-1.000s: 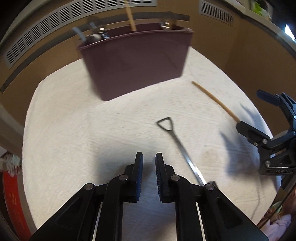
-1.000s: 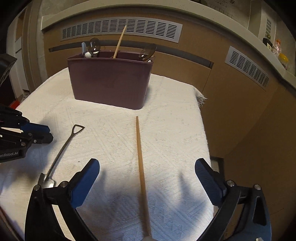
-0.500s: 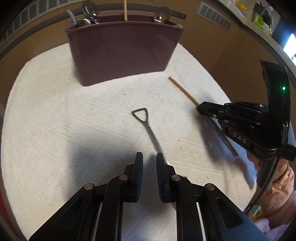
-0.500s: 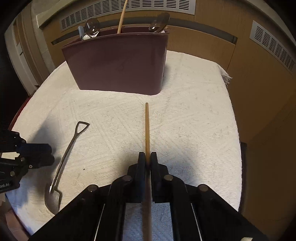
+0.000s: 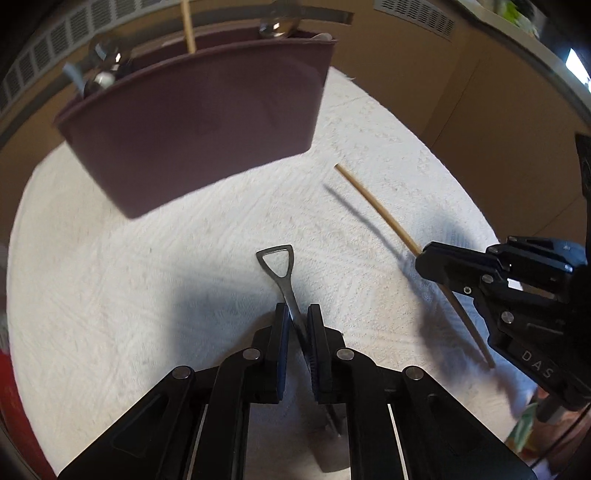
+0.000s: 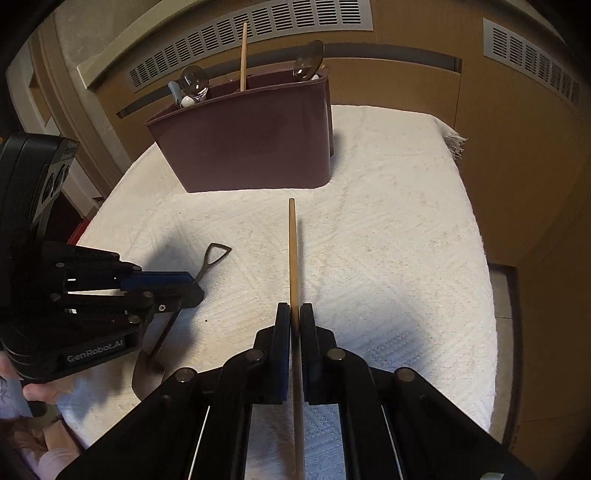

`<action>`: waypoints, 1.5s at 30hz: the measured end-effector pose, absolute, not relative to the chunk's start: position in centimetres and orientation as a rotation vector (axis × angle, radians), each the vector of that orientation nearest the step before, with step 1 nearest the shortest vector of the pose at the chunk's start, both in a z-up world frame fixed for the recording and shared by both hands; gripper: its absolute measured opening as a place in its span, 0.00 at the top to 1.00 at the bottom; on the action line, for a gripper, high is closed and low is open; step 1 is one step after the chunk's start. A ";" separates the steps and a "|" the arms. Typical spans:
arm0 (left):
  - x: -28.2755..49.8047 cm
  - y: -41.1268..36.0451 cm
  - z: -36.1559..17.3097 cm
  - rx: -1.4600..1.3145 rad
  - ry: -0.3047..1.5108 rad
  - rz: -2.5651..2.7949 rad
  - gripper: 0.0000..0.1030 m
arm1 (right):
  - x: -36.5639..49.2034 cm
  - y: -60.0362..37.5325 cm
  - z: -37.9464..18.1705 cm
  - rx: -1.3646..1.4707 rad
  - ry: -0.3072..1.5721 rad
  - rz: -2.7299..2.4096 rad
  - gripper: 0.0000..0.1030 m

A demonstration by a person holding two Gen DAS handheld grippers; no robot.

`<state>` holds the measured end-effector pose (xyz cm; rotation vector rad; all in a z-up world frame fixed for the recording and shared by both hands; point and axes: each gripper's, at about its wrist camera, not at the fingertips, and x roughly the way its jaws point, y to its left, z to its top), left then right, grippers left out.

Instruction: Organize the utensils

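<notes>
Metal spoon (image 5: 286, 284) lies lower centre on white cloth (image 5: 110, 295), handle between closing left gripper (image 5: 297, 325) jaws. Wooden chopstick (image 6: 293, 254), centre frame, clamped by right gripper (image 6: 291, 325). Maroon caddy (image 6: 251, 144) upper centre.

On the cloth (image 6: 406, 229) the caddy (image 6: 251, 147) stands at the back with utensils upright inside; in front lie the spoon (image 5: 280, 273) left and the chopstick (image 6: 293, 251) right, apart.

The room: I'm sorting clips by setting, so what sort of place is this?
Probably a home kitchen or dining corner: a white textured tablecloth, a maroon utensil caddy holding spoons, and slotted vent grilles in wood panelling.
</notes>
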<state>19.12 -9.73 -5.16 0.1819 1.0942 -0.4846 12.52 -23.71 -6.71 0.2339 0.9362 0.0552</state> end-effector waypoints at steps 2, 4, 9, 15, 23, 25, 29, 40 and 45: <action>18.4 -9.4 -4.8 0.216 1.054 -0.491 0.93 | 12.6 -23.7 -6.7 0.244 0.942 0.062 0.95; 18.5 -8.7 -4.5 0.231 1.041 -0.509 0.94 | 12.8 -23.5 -6.9 0.249 0.953 0.072 0.95; 18.6 -7.3 -4.8 0.260 1.072 -0.502 0.94 | 13.8 -22.7 -7.2 0.217 0.973 0.075 0.94; 18.7 -6.6 -5.1 0.228 1.106 -0.497 0.92 | 14.8 -22.5 -7.3 0.174 0.991 0.056 0.87; 20.0 -7.6 -5.7 0.221 1.135 -0.485 0.92 | 15.3 -22.6 -7.7 0.165 0.997 0.064 0.95; 20.4 -8.4 -6.2 0.202 1.122 -0.474 0.93 | 14.8 -22.7 -7.0 0.177 0.946 0.037 0.95; 20.3 -7.9 -6.0 0.148 1.080 -0.449 0.94 | 13.5 -22.9 -5.0 0.210 0.864 0.023 0.95; 17.1 -5.3 -0.6 0.024 0.896 -0.472 0.94 | 11.3 -22.2 -0.7 0.207 0.753 0.030 0.95; 16.2 -4.8 1.1 0.025 0.837 -0.487 0.94 | 11.1 -21.6 0.2 0.186 0.741 0.036 0.96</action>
